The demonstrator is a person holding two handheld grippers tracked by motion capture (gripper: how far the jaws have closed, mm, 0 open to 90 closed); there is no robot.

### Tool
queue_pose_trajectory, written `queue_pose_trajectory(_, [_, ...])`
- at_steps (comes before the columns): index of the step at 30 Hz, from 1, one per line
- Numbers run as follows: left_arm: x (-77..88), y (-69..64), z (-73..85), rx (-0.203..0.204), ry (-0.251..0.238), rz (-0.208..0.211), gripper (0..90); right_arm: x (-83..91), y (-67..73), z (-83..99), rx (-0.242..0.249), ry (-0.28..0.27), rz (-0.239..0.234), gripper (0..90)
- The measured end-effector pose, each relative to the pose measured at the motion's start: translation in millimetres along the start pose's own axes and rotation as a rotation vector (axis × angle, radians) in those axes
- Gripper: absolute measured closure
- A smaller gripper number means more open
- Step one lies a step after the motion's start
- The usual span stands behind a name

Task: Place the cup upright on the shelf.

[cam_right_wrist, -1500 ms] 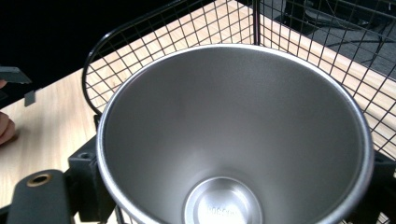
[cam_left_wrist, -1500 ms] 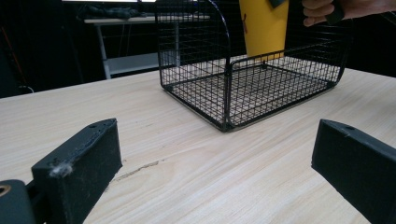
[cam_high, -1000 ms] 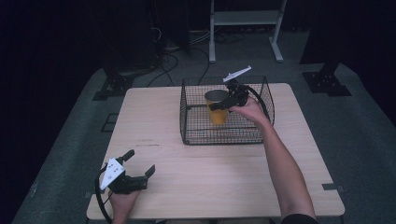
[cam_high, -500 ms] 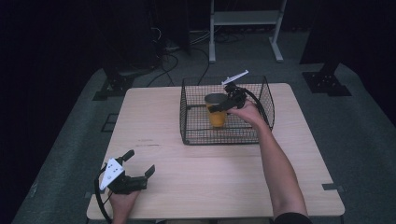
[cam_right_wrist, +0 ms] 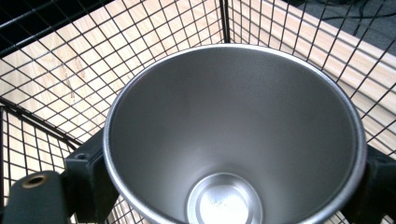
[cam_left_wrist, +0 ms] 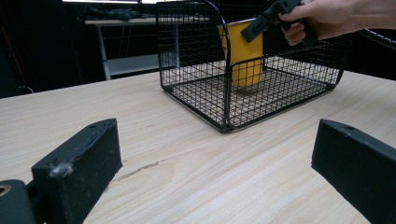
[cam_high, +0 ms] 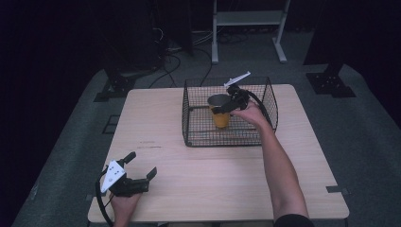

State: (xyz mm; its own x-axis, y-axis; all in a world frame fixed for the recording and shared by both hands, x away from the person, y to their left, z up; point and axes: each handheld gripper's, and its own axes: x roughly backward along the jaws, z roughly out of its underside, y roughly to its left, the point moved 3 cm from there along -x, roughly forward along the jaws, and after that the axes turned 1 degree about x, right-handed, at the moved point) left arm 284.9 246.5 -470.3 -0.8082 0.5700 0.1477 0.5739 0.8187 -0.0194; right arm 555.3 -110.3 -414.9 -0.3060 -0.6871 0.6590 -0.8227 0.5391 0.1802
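Standing upright inside a black wire basket [cam_high: 189, 118], a yellow cup [cam_high: 220, 118] with a bare metal inside, toward the basket's centre and a little to its 12 o'clock half in the high view. Clamped at the rim by the right gripper [cam_high: 226, 105], one black jaw pressed against each side of the cup's outer wall, as seen in the right gripper view, where the steel interior [cam_right_wrist: 233, 140] opens wide and the round bottom sits near 6 o'clock. Reaching in over the basket's 3 o'clock wall, the right hand [cam_high: 250, 112], forearm stretching back toward 5 o'clock to the table's near edge. Cannot tell whether the cup's base touches the basket floor or hangs just above it.

Seen from the left gripper view, the cup [cam_left_wrist: 243, 56] behind the basket's mesh [cam_left_wrist: 196, 88], with the right gripper's jaw laid across its top and the hand [cam_left_wrist: 327, 18] at about 1 o'clock.

Resting on the light wooden table [cam_high: 156, 127] near its 7 o'clock corner, well apart from the basket, the left gripper [cam_high: 139, 165], held by the left hand [cam_high: 124, 201], jaws spread wide with nothing between them, just bare tabletop.
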Motion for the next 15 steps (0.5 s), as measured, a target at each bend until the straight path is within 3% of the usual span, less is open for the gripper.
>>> queue_pose_trajectory(15, [0.0,0.0,0.1,-0.001,0.001,-0.001,0.8,-6.0,1.2,2.9,0.019,0.025,0.009,9.9])
